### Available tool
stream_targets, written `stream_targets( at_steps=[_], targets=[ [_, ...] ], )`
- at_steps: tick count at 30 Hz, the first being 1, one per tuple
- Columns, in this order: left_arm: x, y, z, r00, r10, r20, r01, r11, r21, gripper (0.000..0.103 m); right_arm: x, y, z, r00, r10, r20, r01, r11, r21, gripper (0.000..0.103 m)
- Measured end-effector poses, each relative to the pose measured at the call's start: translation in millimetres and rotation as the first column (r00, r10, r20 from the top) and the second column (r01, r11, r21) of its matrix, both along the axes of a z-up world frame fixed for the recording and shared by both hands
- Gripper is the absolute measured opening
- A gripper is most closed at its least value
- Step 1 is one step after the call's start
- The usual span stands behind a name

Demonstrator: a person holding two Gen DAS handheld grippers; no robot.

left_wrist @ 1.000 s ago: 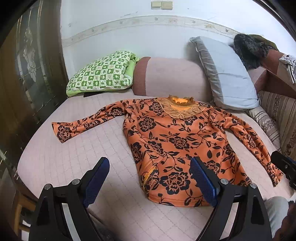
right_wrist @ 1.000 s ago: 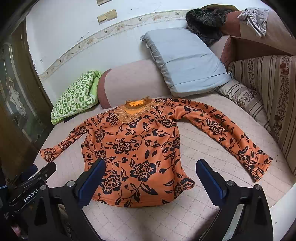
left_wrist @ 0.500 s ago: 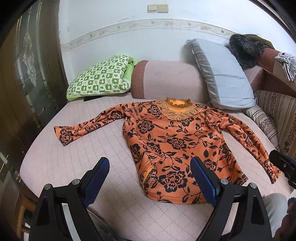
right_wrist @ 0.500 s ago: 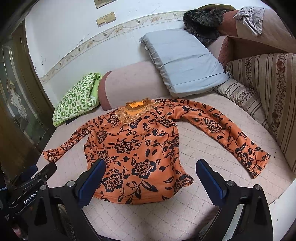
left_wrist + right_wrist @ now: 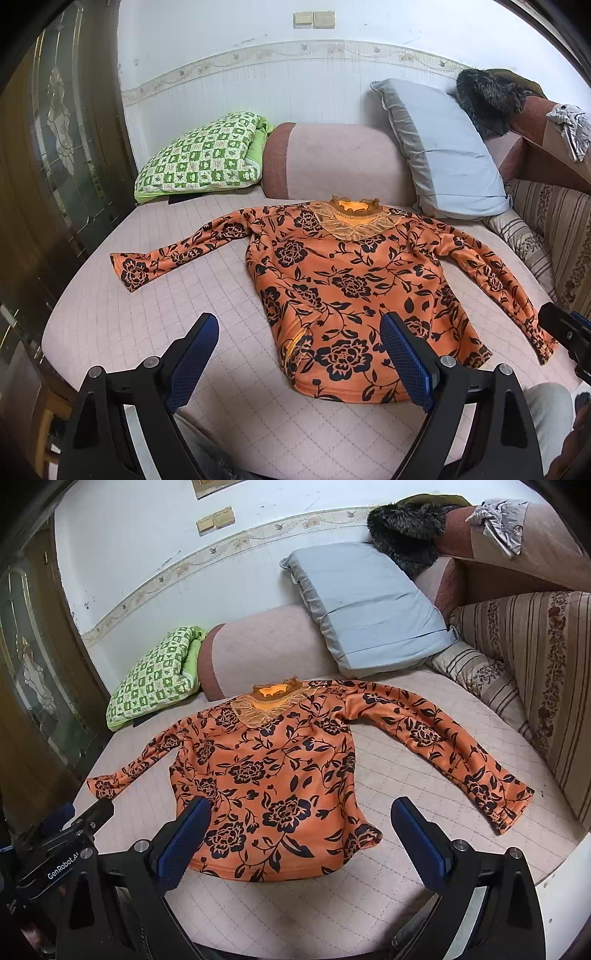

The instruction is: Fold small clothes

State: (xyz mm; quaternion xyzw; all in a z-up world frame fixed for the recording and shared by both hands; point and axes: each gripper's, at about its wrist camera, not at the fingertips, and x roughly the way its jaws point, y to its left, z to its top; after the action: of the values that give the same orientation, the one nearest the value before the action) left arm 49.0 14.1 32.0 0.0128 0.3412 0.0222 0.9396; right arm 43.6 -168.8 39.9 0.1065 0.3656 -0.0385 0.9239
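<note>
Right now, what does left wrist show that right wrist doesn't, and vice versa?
Left wrist only: the left gripper open over the shirt's hem, a dark flat item under the green checked pillow, and a grey-clad knee.

Right wrist only: the right gripper open, and a picture-frame corner above the wall switches.

Both: the orange floral shirt lying flat with sleeves spread, the grey pillow, the fur-trimmed coat.

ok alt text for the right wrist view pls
An orange floral top lies flat and unfolded on a pink quilted bed, sleeves spread, neck toward the wall. The right hand-held gripper hovers open above its hem, holding nothing. A grey pillow and a green checked cushion sit behind.
</note>
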Motion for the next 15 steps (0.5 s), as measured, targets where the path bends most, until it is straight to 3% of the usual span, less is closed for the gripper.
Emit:
stream_targets(
  at_steps=[15],
  targets=[
    [0.6, 0.3, 5.4, 1.0, -0.016, -0.017, 0.016, 1.0, -0.003, 0.09, -2.0, 2.6, 1.5, 1.0, -0.007, -0.002, 0.007, 1.0, -0.014, 0.098]
  ],
)
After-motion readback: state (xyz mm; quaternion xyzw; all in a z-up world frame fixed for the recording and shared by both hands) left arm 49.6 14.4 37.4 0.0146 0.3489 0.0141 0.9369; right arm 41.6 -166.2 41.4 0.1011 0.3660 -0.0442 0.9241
